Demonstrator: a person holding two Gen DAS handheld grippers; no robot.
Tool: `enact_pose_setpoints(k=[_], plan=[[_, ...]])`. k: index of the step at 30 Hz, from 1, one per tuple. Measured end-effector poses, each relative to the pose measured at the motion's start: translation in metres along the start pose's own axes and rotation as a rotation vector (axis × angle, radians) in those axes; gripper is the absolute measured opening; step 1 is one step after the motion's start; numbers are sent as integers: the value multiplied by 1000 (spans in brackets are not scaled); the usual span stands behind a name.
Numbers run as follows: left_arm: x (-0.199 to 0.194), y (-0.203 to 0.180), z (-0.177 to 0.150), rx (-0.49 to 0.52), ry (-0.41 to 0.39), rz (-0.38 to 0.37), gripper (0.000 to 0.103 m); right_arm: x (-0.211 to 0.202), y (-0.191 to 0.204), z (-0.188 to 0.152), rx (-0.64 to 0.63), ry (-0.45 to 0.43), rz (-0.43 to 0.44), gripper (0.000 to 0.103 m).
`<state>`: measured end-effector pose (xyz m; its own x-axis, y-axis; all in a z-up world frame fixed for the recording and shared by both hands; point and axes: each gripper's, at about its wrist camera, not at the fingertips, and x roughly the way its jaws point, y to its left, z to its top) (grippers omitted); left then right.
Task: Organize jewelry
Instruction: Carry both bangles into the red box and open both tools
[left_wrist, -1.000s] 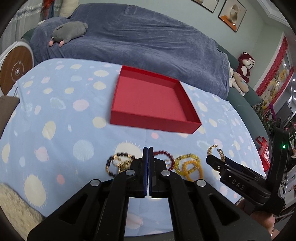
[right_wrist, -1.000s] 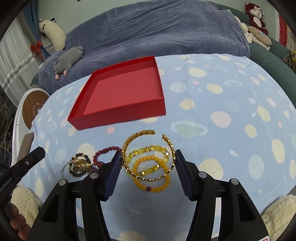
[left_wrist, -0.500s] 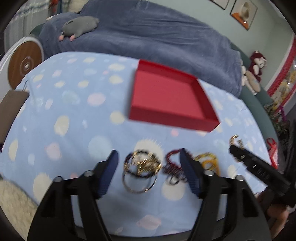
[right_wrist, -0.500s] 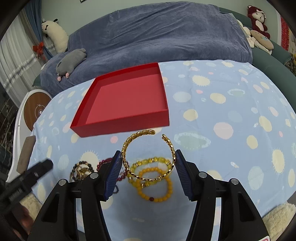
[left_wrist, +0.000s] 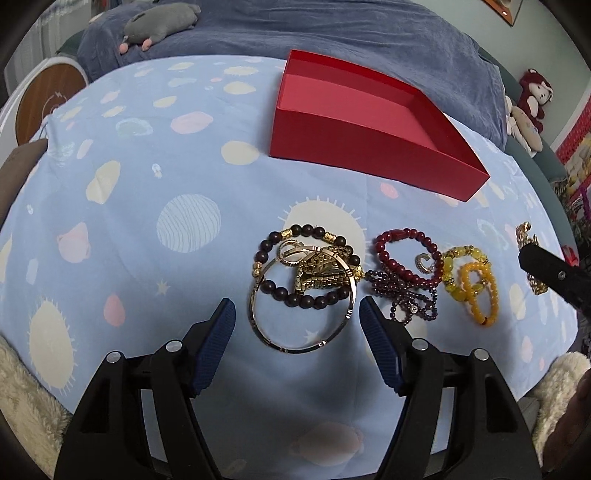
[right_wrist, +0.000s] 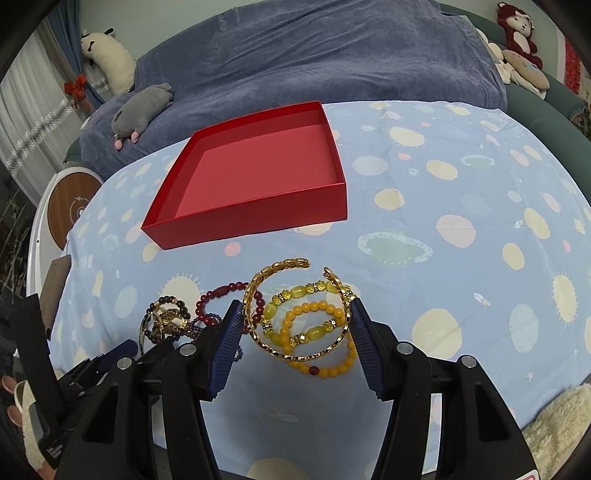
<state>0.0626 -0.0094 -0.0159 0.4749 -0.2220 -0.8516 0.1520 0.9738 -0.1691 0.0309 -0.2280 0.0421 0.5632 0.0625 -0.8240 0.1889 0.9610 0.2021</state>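
Observation:
A thin metal bangle (left_wrist: 303, 347) lies on the cloth, overlapping a dark bead bracelet (left_wrist: 306, 230) and a gold chain piece. My left gripper (left_wrist: 297, 317) straddles the bangle; its jaws are closing and the pads stand just clear of it. Right of that pile lie a red bead bracelet (left_wrist: 402, 236), purple beads (left_wrist: 406, 295) and yellow bead bracelets (left_wrist: 476, 288). My right gripper (right_wrist: 297, 317) is shut on a gold open cuff (right_wrist: 280, 266), held above the yellow bracelets (right_wrist: 306, 291). The red box (right_wrist: 258, 218) stands empty behind the jewelry.
A blue spotted cloth (left_wrist: 147, 221) covers the table. Behind it is a sofa under a grey-blue blanket (right_wrist: 332, 66) with a grey plush toy (right_wrist: 144, 107). A round white and wooden device (right_wrist: 70, 206) stands at the left. Fluffy cream fabric (left_wrist: 22, 406) shows at the near corners.
My left gripper went from shut to open and sank toward the jewelry pile, so the bangle now lies between its fingers. The right gripper kept its hold on the gold cuff.

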Motion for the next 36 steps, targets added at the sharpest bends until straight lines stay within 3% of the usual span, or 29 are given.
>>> enact_pose_setpoints(k=[2,9,14,23,30,36], plan=[[0,-1,1,1,-8,1,54,1,1,1,-3,1,2,55],[-13,1,4,-12,-39,-20,54,1,3,2,-4,0,7,55],[-36,-1,23,-28,-91,-55,54,-2,4,12,2,-15,28,55],[-38,-25,122,-4,-187,-133,54,15,15,96,-55,-90,53,55],[21,-39,213,6,-178,-138,54,73,21,169,-46,-60,60,56],[74,-45,254,32,-144,-103,54,127,22,212,-33,-25,47,56]])
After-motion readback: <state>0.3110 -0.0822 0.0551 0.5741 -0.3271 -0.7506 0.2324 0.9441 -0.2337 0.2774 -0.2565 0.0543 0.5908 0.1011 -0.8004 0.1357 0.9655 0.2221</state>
